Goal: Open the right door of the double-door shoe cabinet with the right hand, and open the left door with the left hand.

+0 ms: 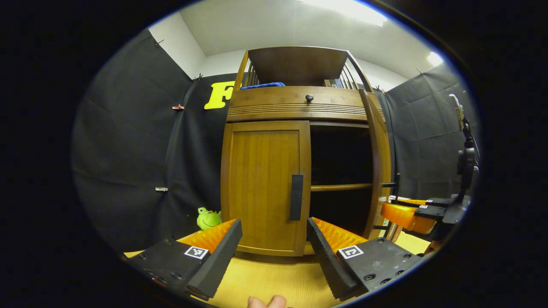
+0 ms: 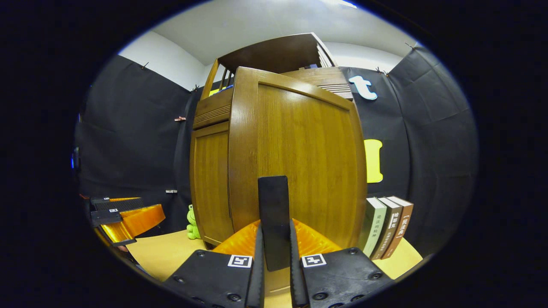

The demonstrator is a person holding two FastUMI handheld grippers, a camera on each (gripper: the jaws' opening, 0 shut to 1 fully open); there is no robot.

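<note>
Jaws: my left gripper (image 1: 274, 239) stands wide and holds nothing; my right gripper (image 2: 274, 261) is clamped on the right handle (image 2: 274, 214).
Left door (image 1: 265, 188): closed, its left handle (image 1: 296, 197) just ahead between my fingers.
Right door (image 2: 299, 158): swung out, the shelf (image 1: 341, 187) inside is visible.
Risk left: I judge my approach could come off centre, then one finger hits the panel.
Risk right: the books (image 2: 387, 233) stand near, so a wider swing may knock them.

Could not make out the depths of the open compartment (image 1: 340, 147), lost in shadow; book (image 2: 387, 233) spine lettering too small to read.
</note>
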